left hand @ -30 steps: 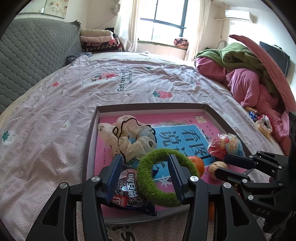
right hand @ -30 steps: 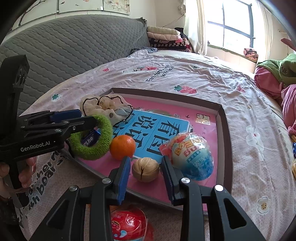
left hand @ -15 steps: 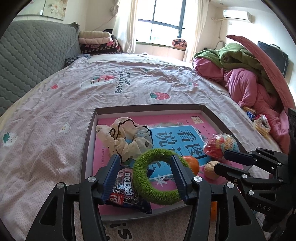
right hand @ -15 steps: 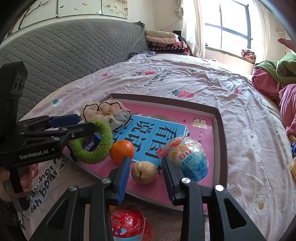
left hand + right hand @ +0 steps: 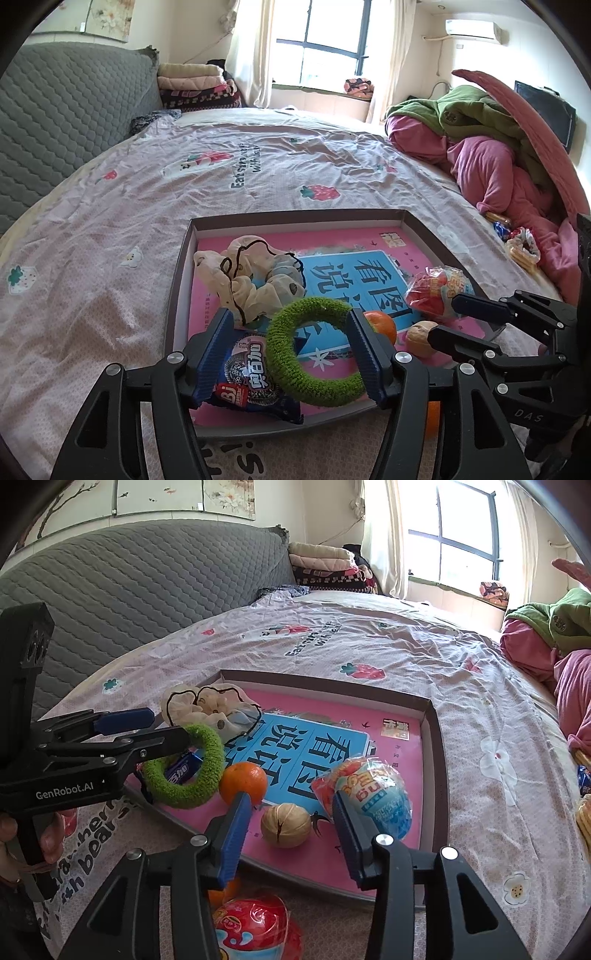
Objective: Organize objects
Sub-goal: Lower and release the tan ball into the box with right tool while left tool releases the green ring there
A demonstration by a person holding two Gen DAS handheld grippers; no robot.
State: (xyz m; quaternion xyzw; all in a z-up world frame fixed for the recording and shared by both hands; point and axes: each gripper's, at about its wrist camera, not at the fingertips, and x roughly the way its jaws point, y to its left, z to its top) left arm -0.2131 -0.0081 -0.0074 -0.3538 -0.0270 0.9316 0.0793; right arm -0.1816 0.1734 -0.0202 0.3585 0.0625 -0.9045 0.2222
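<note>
Right gripper (image 5: 291, 825), jaws now wider apart, flanks the walnut (image 5: 285, 825) in the tray (image 5: 436, 760). Left gripper (image 5: 291, 345) stays spread; green ring (image 5: 314, 350) hangs on its right finger, half hiding the cookie packet (image 5: 247, 380).

light: bright daylight from window (image 5: 325, 51) | glare: panes blown out | edges: fisheye-curved, dark vignette

Both cameras sit low over the near edge of the tray (image 5: 181, 266) on the bed, close in, facing the window. The left view looks from its left corner, the right from further right; both share the tray (image 5: 437, 738) and each other's gripper.
</note>
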